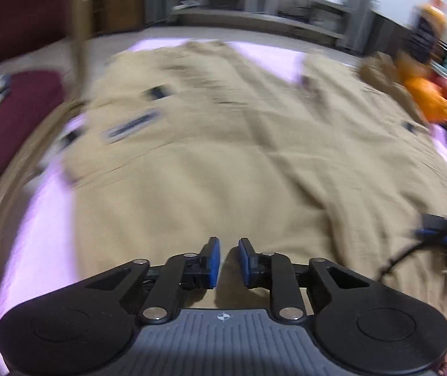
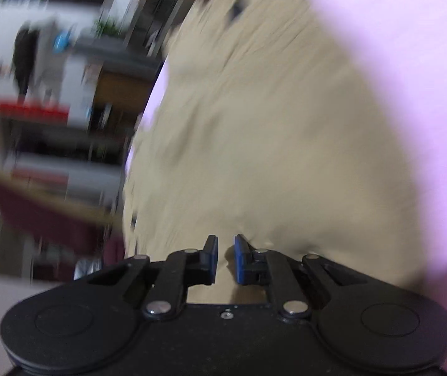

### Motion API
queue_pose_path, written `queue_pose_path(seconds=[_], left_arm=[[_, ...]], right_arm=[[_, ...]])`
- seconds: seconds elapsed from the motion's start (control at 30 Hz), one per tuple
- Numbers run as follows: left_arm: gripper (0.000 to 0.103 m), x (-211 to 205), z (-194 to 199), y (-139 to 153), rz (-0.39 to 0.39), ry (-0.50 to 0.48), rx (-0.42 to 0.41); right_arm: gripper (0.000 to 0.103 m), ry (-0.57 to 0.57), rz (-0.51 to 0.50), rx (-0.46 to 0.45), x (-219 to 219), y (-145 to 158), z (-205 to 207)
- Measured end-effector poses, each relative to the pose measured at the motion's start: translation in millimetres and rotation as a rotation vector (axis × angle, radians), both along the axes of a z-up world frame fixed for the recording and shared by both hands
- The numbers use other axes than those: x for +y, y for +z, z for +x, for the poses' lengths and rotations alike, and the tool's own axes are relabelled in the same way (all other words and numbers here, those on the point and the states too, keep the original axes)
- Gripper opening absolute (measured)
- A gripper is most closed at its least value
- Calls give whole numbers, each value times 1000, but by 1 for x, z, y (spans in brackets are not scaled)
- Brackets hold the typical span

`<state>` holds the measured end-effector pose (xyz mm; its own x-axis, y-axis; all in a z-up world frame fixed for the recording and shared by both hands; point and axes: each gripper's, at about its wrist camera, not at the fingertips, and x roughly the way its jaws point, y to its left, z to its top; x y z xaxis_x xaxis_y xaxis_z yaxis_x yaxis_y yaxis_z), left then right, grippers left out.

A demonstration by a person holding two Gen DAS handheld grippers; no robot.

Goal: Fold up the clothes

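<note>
A rumpled tan woven garment (image 1: 223,144) with dark blue tabs is lying spread over a pale pink table (image 1: 35,219), its near edge bunching between the nearly closed fingers of the left gripper (image 1: 227,261) and right gripper (image 2: 224,258), both pinching cloth, pink margins showing alongside.

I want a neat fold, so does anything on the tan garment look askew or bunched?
The tan garment lies mostly flat on the pink sheet, but its right side is rumpled, with diagonal creases running toward the near right edge. Blur hides finer detail.
</note>
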<state>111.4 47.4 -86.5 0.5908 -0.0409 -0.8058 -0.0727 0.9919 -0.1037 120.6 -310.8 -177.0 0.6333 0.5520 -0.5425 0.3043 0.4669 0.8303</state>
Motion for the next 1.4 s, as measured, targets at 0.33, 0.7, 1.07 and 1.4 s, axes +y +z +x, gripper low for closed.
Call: queue_pose_path(seconds=[0.33, 0.7, 1.07, 1.4], left_arm=[[8, 65, -54, 31, -41, 289, -65], [16, -11, -54, 12, -9, -82, 15], [11, 19, -48, 31, 121, 25, 14], [14, 31, -6, 104, 17, 15, -232]], right_arm=[[20, -389, 34, -60, -97, 15, -82], [26, 169, -12, -139, 29, 49, -51], [27, -59, -256, -33, -4, 90, -55], [35, 89, -206, -389, 35, 197, 6]])
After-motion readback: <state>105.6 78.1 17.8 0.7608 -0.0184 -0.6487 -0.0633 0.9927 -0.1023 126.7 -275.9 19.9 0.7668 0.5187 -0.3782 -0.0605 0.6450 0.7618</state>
